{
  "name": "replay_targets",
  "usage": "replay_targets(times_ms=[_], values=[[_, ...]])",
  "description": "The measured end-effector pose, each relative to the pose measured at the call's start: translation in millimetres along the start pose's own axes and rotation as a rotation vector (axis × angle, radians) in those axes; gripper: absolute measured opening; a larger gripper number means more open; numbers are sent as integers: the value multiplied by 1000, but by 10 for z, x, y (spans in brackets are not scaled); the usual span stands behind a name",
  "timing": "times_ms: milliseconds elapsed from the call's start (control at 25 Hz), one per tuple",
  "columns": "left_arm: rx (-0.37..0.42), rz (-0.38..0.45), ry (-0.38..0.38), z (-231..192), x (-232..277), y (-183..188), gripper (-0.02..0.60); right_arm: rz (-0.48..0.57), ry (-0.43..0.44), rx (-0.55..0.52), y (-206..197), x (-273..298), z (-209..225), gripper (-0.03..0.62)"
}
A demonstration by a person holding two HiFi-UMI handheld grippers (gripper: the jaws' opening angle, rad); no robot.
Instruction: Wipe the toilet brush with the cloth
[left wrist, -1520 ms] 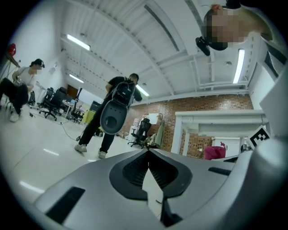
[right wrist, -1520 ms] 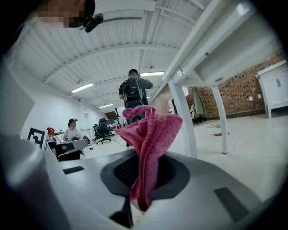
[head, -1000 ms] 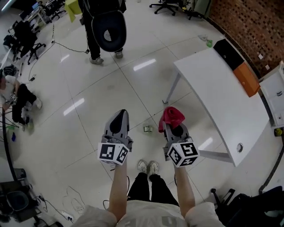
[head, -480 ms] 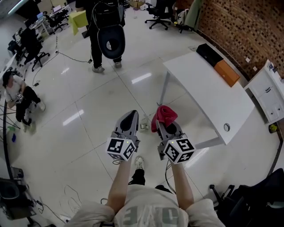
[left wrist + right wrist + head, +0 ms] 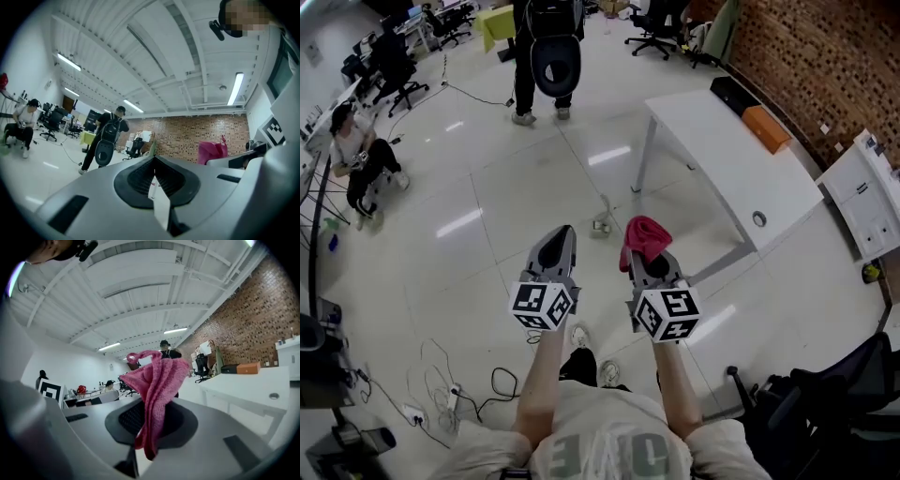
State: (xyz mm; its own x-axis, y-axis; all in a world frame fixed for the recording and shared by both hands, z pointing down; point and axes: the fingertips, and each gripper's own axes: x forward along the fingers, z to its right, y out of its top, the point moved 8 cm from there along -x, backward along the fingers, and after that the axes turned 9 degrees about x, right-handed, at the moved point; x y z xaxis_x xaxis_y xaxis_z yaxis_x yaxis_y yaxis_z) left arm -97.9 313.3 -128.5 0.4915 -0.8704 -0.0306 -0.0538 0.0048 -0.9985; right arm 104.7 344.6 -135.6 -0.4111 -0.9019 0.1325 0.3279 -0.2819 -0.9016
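In the head view my right gripper (image 5: 643, 251) is shut on a pink-red cloth (image 5: 643, 234), which bunches up over its tips. The same cloth (image 5: 157, 387) hangs folded from the shut jaws of that gripper (image 5: 149, 423) in the right gripper view. My left gripper (image 5: 559, 234) is held level beside it, shut, with nothing seen in it; its own view shows its closed tips (image 5: 154, 161) and the cloth (image 5: 212, 152) off to the right. A small whitish object with a thin handle (image 5: 600, 223), possibly the toilet brush, stands on the floor ahead, between both grippers.
A white table (image 5: 722, 159) stands ahead to the right, with an orange box (image 5: 767, 128) and a black box (image 5: 733, 94) at its far side. A person with a backpack (image 5: 548, 52) stands far ahead. Cables (image 5: 459, 375) lie at left, a black chair (image 5: 825, 403) at lower right.
Both grippers travelled together across the floor with the walking person. The table and the small floor object now lie farther ahead in the picture. The cloth stays gripped.
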Motion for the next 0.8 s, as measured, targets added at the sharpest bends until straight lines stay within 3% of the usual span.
replay_targets(times_ms=[480,800], values=[[78,50,-41,142,-680,310,5,10,-11,-46,-268,-523,-585,32],[61,80,-30,75,-820,385,5,40,-21,-61,-267,-629,-689,31]])
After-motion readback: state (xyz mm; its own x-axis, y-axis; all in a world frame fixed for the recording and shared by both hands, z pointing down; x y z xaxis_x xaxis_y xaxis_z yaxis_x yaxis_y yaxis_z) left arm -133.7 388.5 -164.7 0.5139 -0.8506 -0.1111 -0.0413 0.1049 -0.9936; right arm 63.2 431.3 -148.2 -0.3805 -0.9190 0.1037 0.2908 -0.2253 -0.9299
